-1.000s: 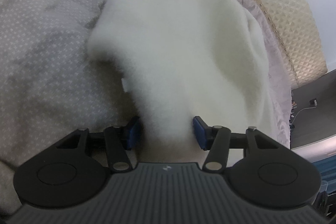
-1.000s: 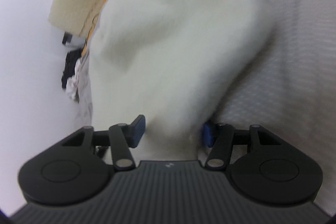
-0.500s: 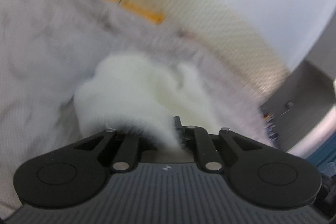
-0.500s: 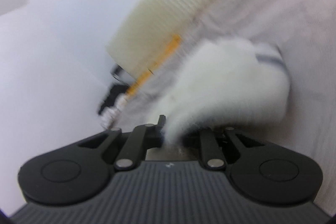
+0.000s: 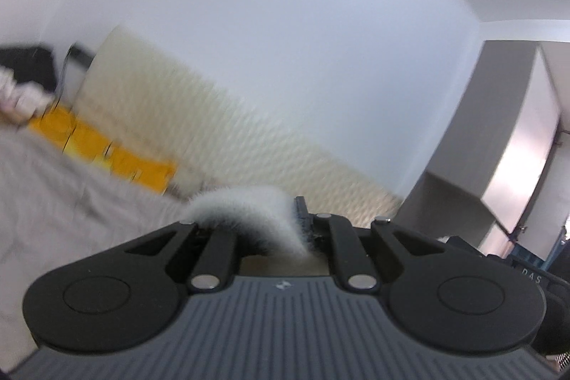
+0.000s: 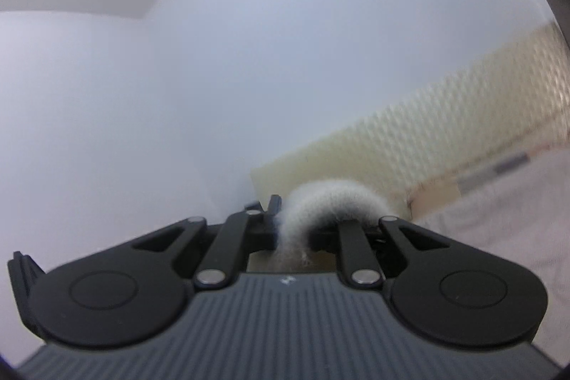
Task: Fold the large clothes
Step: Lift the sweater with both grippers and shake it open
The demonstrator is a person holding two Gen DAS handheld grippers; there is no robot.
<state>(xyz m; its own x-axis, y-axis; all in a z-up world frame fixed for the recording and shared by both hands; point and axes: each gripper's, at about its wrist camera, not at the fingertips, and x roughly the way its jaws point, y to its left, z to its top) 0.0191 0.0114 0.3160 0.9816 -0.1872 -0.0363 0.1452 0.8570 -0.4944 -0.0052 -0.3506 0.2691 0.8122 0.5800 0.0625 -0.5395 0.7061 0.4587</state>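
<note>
A white fluffy garment (image 5: 245,209) is pinched in my left gripper (image 5: 297,230), whose jaws are shut on its edge; the fleece arches over the left finger and drops out of sight below. In the right wrist view the same white fleece garment (image 6: 335,198) curls over my right gripper (image 6: 285,230), which is shut on another part of its edge. Both grippers point level, high above the grey bed (image 5: 71,187). Most of the garment hangs hidden beneath the grippers.
A cream quilted headboard (image 5: 221,130) runs along the white wall. An orange strip (image 5: 107,152) lies between it and the grey bedcover (image 6: 506,209). Dark items (image 5: 25,66) sit at the far left, and a grey cabinet (image 5: 506,138) stands at the right.
Both grippers closed on the fluffy garment's edge and rose sharply from the bed. The views swung from looking down at the bedcover to looking level at the wall and headboard.
</note>
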